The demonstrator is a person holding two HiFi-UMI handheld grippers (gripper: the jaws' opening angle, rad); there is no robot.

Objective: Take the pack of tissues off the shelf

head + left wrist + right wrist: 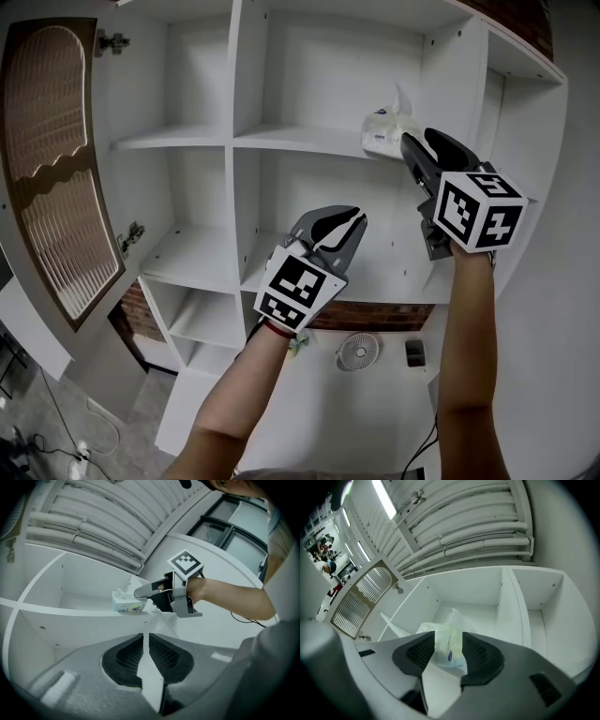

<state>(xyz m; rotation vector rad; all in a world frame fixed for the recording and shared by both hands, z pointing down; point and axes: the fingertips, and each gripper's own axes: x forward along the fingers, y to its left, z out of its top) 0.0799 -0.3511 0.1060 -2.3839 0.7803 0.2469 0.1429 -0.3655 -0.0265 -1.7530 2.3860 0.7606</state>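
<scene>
Pack of tissues (386, 131): sits on the upper shelf board (309, 141) at the front right corner of its compartment, at about 1 o'clock in the head view, with a tuft of tissue sticking up from its top.
Long axis: in the left gripper view the pack (127, 603) seems to lie lengthwise along the shelf's front edge. How squarely the jaws cross it, I cannot tell.
Right gripper (409, 142): the nearer one by far, its tips at the pack's right end. Its jaws stand apart, and in its own view the pack (447, 646) sits straight ahead at 12 o'clock, filling the gap between the pads. No squeeze shows on the wrapper.
Coming move: judging from this, the jaws only need to close where they are, then draw back toward 6 o'clock, off the shelf edge.
Left gripper (354, 216): well apart from the pack, lower and toward 7 o'clock of it. Its jaws are together with nothing between them.
Cabinet door (56, 159): swung open at 9 o'clock, clear of both hands.
</scene>
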